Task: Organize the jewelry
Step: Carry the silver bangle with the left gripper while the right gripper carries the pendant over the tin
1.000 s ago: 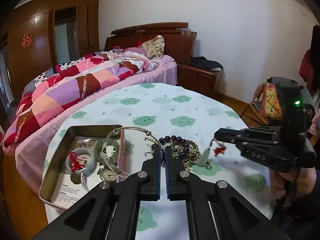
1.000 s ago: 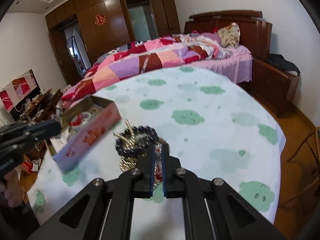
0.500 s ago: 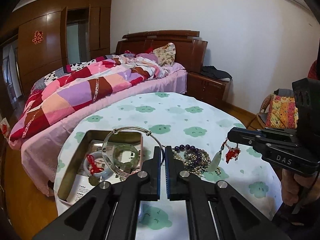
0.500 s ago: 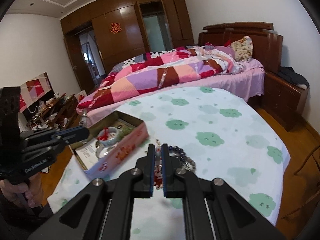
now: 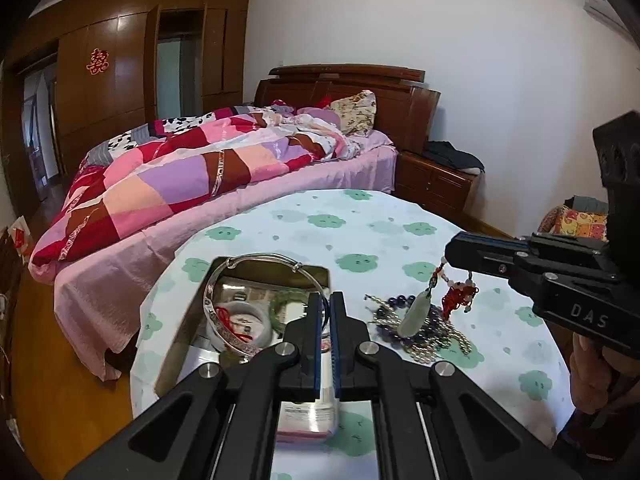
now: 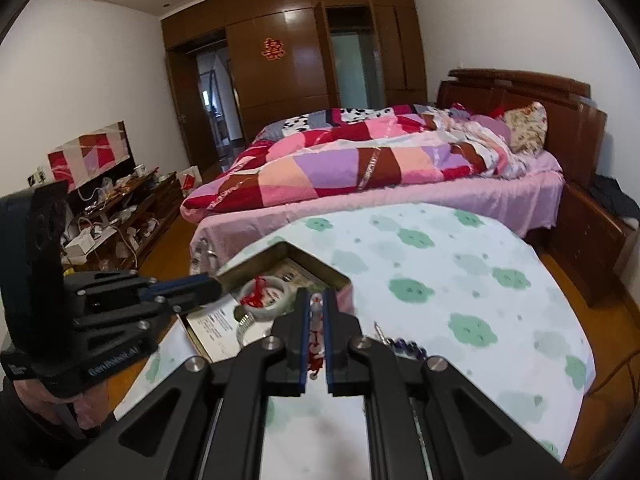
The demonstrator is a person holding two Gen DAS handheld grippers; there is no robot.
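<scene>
My left gripper (image 5: pixel 324 300) is shut on a thin silver bangle (image 5: pixel 256 258), which hangs tilted over the open tin box (image 5: pixel 188 320). Inside the tin lie a white bangle with red string (image 5: pixel 240 322) and a green bracelet (image 5: pixel 288 300). At the right, my right gripper (image 5: pixel 450 250) is shut on a red cord; a pale jade pendant (image 5: pixel 416 316) and a red knot (image 5: pixel 456 296) dangle from it above a pile of purple beads and gold chain (image 5: pixel 424 336). In the right wrist view the red cord (image 6: pixel 316 336) runs between the shut gripper (image 6: pixel 316 296), with the left gripper (image 6: pixel 216 286) over the tin box (image 6: pixel 320 264).
The round table (image 5: pixel 360 232) has a white cloth with green cloud prints. A bed with a patchwork quilt (image 5: pixel 192 176) stands just behind it, a wooden nightstand (image 5: pixel 436 184) at its right. A cluttered low cabinet (image 6: pixel 120 208) lines the left wall. A person's hand (image 5: pixel 588 372) holds the right gripper.
Both grippers have risen and drawn back. The pendant has lifted off the bead pile and now dangles free. The silver bangle has shifted left over the tin.
</scene>
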